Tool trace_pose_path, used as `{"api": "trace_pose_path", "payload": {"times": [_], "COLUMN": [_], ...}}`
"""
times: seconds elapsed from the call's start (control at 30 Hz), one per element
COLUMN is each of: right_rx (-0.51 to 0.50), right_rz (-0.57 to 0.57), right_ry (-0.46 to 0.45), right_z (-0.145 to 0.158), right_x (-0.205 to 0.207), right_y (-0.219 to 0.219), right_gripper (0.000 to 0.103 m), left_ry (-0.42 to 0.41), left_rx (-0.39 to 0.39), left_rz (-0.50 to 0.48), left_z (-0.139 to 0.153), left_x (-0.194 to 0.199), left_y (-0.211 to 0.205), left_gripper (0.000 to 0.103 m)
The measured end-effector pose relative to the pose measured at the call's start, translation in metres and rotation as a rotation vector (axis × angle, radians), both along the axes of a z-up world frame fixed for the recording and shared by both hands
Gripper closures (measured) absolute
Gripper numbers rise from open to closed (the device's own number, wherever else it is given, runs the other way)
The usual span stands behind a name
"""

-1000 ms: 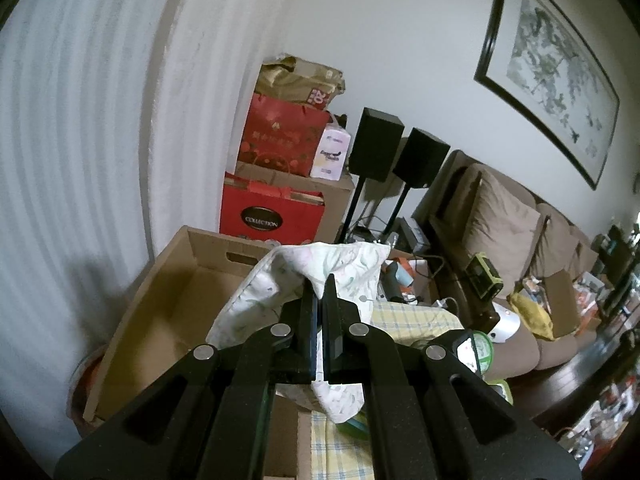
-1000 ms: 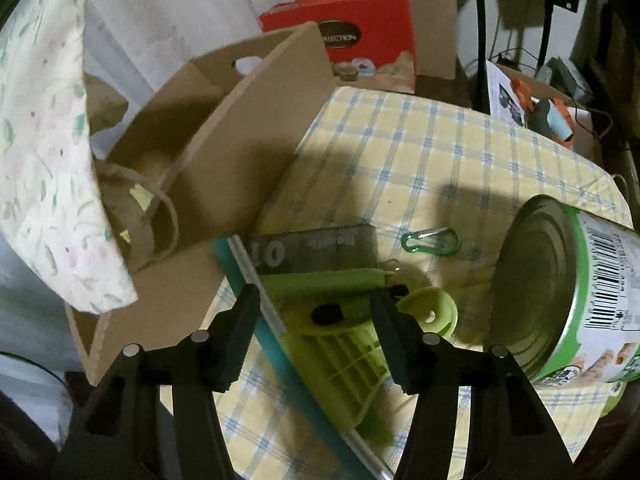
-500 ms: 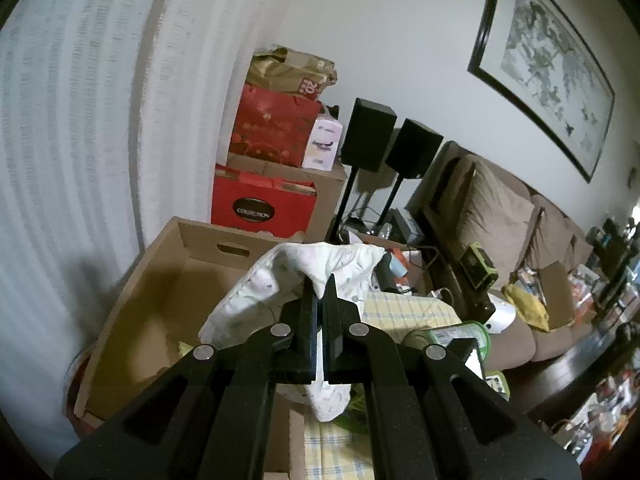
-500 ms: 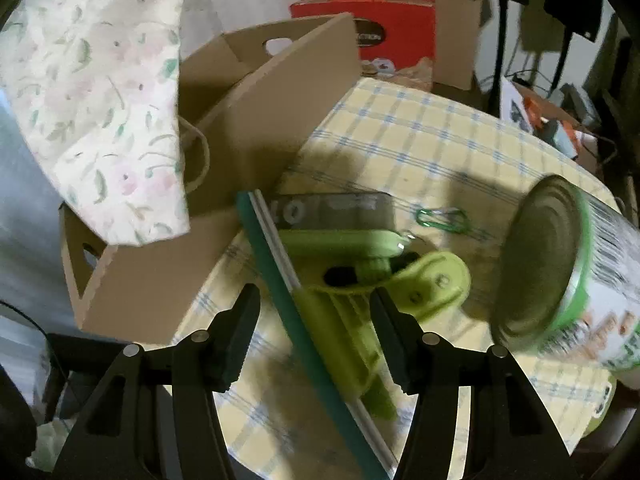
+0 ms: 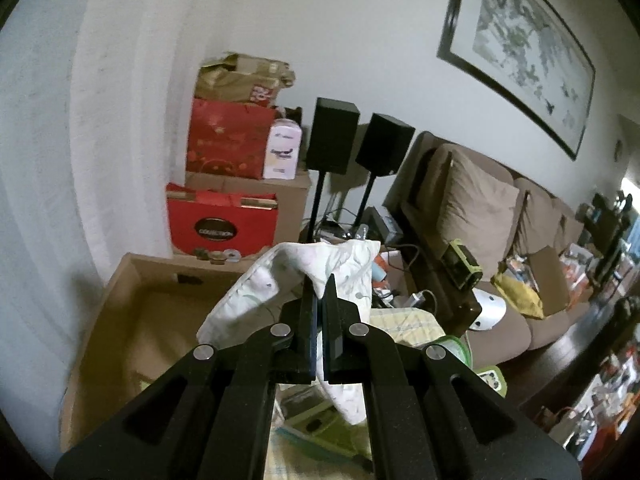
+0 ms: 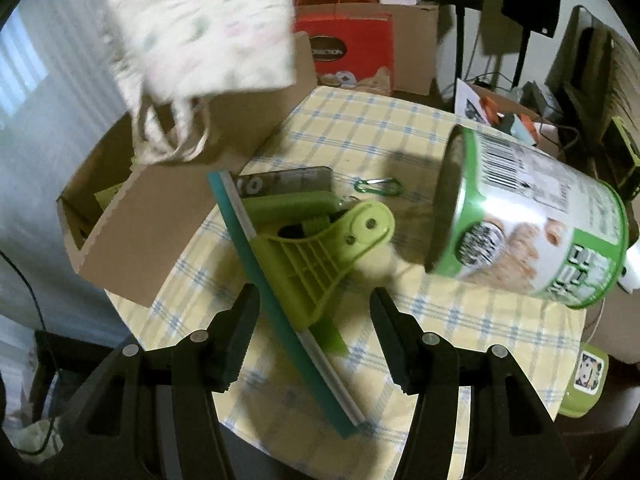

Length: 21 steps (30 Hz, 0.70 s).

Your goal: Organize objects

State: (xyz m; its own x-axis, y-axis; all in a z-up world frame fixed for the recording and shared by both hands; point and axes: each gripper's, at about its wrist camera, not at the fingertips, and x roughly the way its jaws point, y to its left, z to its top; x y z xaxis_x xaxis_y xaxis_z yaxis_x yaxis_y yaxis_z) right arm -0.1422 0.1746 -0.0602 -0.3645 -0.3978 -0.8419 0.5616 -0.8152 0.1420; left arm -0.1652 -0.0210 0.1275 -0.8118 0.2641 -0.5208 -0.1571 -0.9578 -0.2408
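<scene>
A floral cloth bag [image 5: 320,268] is being pinched between the nearly closed jaws of the left gripper [image 5: 319,300], hanging in the air above the cardboard box [image 5: 132,320]. The right gripper [image 6: 312,312] is being held with jaws spread wide and empty, over the green squeegee [image 6: 304,248] lying on the checkered tablecloth [image 6: 380,132] beside the green can [image 6: 532,220].

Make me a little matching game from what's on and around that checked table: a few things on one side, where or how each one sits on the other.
Things:
1. floral cloth bag
2. green tin can
3. green squeegee
4. cardboard box

States:
A. lying on its side on the tablecloth
B. lying flat ahead of the open right gripper
C. hanging in the air from the left gripper
D. standing open at the table's left edge

Pairs: 1-C, 2-A, 3-B, 4-D
</scene>
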Motion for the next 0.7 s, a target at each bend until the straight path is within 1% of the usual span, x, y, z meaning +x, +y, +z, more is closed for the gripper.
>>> {"api": "trace_pose_path", "payload": {"times": [0.23, 0.47, 0.7], "right_rx": [0.000, 0.014, 0.047], "right_rz": [-0.011, 0.010, 0.066], "right_ry": [0.002, -0.028, -0.039], "right_z": [-0.005, -0.022, -0.040], "right_x": [0.011, 0.011, 0.013], "right_y": [0.010, 0.006, -0.012], "right_gripper": [0.044, 0.044, 0.044], "left_ry": [-0.024, -0.030, -0.038], "left_rx": [-0.006, -0.016, -0.020], "left_rz": [-0.015, -0.022, -0.027], "left_z": [-0.002, -0.005, -0.007], "left_x": [-0.014, -0.014, -0.010], "left_y": [0.023, 0.025, 0.022], "left_gripper": [0.102, 0.102, 0.102]}}
